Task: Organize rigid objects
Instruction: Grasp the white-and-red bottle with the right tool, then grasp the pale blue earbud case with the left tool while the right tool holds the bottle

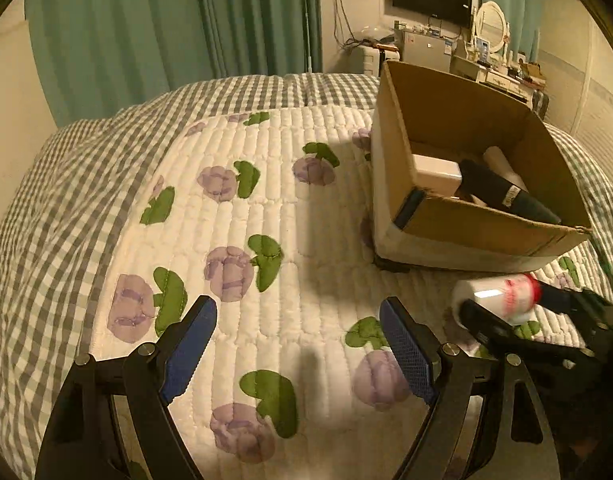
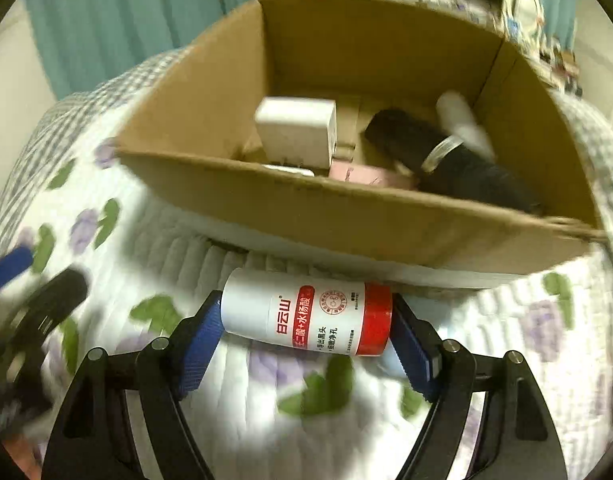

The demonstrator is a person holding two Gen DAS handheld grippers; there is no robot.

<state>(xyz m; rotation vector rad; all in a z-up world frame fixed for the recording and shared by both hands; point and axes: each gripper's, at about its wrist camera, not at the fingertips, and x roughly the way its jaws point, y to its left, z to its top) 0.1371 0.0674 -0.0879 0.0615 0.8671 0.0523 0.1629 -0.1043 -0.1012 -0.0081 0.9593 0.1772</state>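
Right gripper (image 2: 306,336) pinching smooth white cylindrical bottle (image 2: 306,312) by its ends, red cap rightward, just in front of the cardboard box (image 2: 346,216) on the quilted bed (image 1: 266,208). Left gripper (image 1: 298,344) spread, holding nothing, left of the box. Inside the box: white block (image 2: 296,132), black tube (image 2: 446,160).

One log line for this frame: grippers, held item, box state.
left gripper: open, empty | right gripper: shut on white bottle, end to end | cardboard box: on bed, holds several items | bottle outside box
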